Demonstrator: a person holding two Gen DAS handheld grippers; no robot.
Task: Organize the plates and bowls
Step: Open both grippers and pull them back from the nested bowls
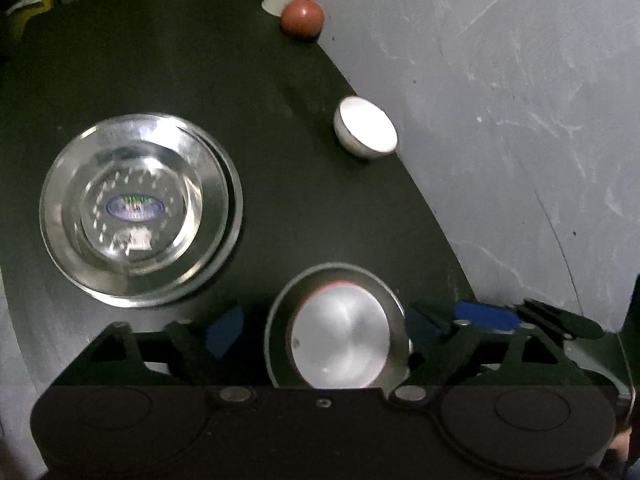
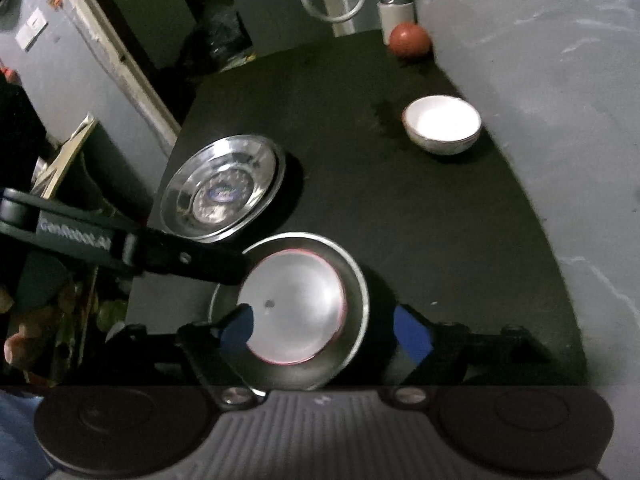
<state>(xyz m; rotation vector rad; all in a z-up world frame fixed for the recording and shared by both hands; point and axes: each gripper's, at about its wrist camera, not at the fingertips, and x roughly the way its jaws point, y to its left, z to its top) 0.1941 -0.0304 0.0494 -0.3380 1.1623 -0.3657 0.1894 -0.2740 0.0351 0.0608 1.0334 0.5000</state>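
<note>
Both grippers sit over the same steel bowl (image 1: 340, 340), and I read each as spread wide, gripping nothing. My left gripper (image 1: 320, 324) has blue pads either side of the bowl, whose near edge is cut off by the gripper body. My right gripper (image 2: 324, 332) straddles the bowl too; its left pad overlaps the pale, red-edged inner disc, though I can't tell whether it touches. The left gripper's arm covers the bowl's far-left rim in the right view. Stacked steel plates (image 1: 140, 210) lie on the black table (image 1: 260, 100), blurred. A white bowl (image 2: 442, 124) stands near the wall, well apart.
</note>
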